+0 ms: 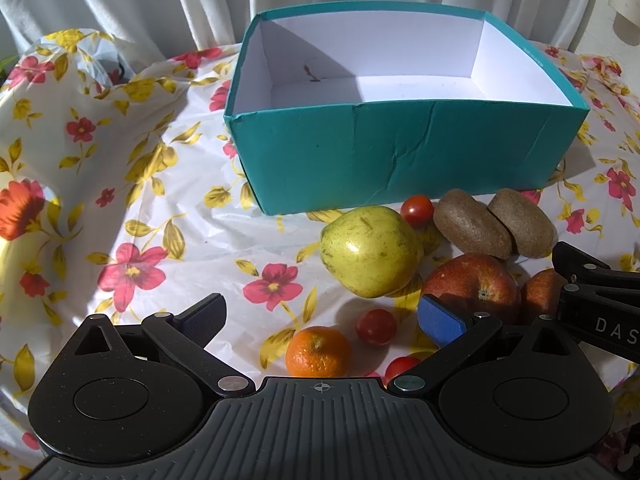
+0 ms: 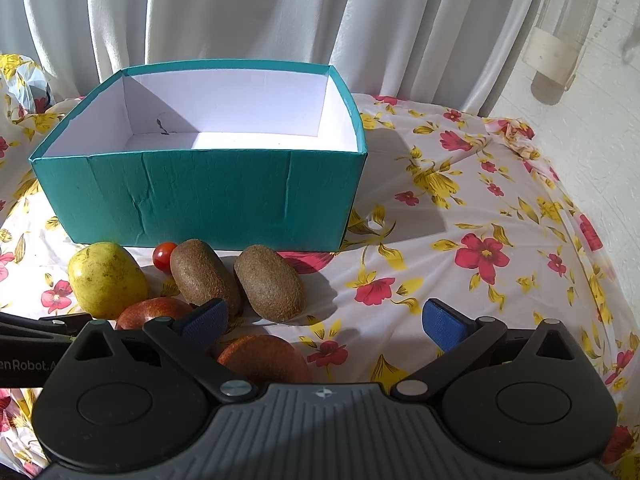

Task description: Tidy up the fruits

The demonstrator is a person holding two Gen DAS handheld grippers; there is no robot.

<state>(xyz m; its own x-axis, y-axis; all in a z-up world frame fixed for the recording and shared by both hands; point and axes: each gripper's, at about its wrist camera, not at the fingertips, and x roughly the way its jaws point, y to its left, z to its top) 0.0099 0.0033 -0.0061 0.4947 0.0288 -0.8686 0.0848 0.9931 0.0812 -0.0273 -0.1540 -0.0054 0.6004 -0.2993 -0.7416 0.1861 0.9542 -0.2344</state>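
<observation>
On my left wrist feed the left gripper (image 1: 322, 312) has its fingers spread wide with nothing between them. The mandarin (image 1: 318, 352) sits at lower centre of the frame, just above the gripper body, with a cherry tomato (image 1: 376, 327) just to its right and another one (image 1: 402, 365) half hidden below that. The yellow-green apple (image 1: 370, 251) lies in the middle of the frame, a third cherry tomato (image 1: 417, 210) behind it, and two kiwis (image 1: 472, 224) (image 1: 522, 222) touch each other to the right. A red apple (image 1: 476, 282) rests at right centre, a second reddish fruit (image 1: 542, 290) beside it, partly covered by the other tool. The teal box (image 1: 400, 156) fills the upper middle, open-topped, its white inside bare

On my right wrist feed the right gripper (image 2: 324, 322) is likewise wide open and holds nothing. A red-orange fruit (image 2: 264, 358) lies at lower centre, close to the left finger (image 2: 206, 320). The flowered tablecloth (image 2: 480, 280) covers the right half of the frame, and white curtains (image 2: 260, 12) hang across the top
</observation>
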